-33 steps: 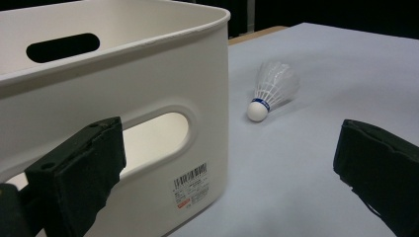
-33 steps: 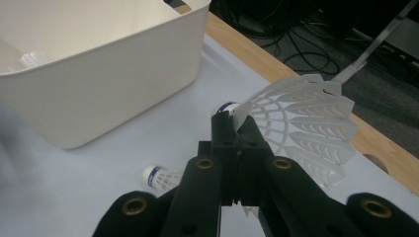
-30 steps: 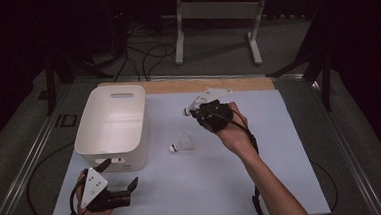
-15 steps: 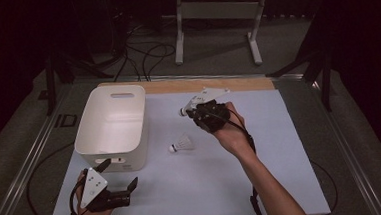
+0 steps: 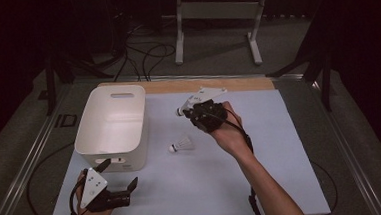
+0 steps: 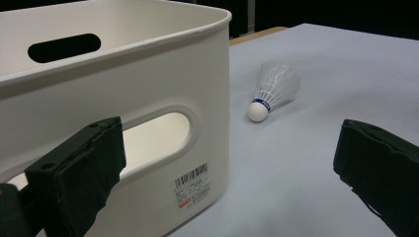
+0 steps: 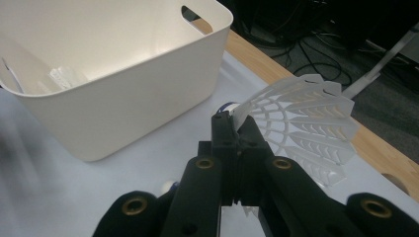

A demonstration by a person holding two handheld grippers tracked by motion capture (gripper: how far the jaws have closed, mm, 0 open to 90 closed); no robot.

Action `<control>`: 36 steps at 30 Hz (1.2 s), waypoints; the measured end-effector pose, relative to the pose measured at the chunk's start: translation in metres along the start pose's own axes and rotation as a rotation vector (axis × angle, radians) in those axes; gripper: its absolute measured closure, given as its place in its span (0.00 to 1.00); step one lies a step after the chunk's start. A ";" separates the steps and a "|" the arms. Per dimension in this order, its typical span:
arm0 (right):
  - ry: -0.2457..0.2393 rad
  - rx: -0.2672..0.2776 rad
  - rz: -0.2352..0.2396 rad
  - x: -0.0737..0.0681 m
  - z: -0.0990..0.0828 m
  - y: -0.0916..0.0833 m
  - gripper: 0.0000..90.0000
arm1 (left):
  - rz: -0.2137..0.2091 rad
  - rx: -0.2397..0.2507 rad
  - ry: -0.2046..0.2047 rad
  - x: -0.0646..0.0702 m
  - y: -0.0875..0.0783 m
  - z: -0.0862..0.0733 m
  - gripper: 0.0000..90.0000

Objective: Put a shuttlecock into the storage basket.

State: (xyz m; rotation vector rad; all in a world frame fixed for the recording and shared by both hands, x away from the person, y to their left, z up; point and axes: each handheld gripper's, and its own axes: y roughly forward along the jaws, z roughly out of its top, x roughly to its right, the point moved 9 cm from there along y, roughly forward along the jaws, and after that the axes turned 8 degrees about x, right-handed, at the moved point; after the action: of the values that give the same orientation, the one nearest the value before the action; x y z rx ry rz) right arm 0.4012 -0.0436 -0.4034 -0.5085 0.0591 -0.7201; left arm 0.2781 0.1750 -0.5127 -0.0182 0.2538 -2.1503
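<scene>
1. The right gripper [image 5: 192, 110] is held above the far middle of the pale blue table [image 5: 263, 183], to the right of the white plastic bin [image 5: 110, 130] with handle slots.
2. Its fingers [image 7: 223, 129] are clamped together on a white plastic shuttlecock with a net-like skirt [image 7: 306, 123]. In the right gripper view the skirt's edge is pinched between the pads, and the skirt fans out to the right of the fingertips.
3. In the high view the held shuttlecock's rounded cork tip [image 5: 180, 111] sticks out to the left of the gripper, toward the bin, clear of the table surface.
4. A second white feather shuttlecock with a blue band [image 5: 182, 144] lies on its side on the table, just right of the bin's near corner and well apart from both grippers.
5. The left gripper [image 5: 118, 179] rests low at the near left of the table, just in front of the bin's near wall.
6. Its fingers [image 6: 84, 163] stand wide apart with nothing between them; in the left gripper view the lying shuttlecock [image 6: 274, 91] is seen farther off between them, its cork pointing toward the camera.
</scene>
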 end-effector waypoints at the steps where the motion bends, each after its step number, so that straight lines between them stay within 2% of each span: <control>1: 0.000 0.000 0.000 0.000 0.000 0.000 0.99 | 0.000 0.000 0.000 0.000 0.000 0.000 0.00; 36: -0.018 0.020 0.028 -0.014 0.017 0.006 0.99 | -0.003 -0.002 0.000 0.000 0.000 0.000 0.00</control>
State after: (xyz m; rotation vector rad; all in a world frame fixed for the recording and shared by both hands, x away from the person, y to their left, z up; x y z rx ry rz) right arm 0.3978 -0.0231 -0.3926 -0.4940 0.0425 -0.6884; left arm 0.2779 0.1746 -0.5128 -0.0194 0.2555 -2.1527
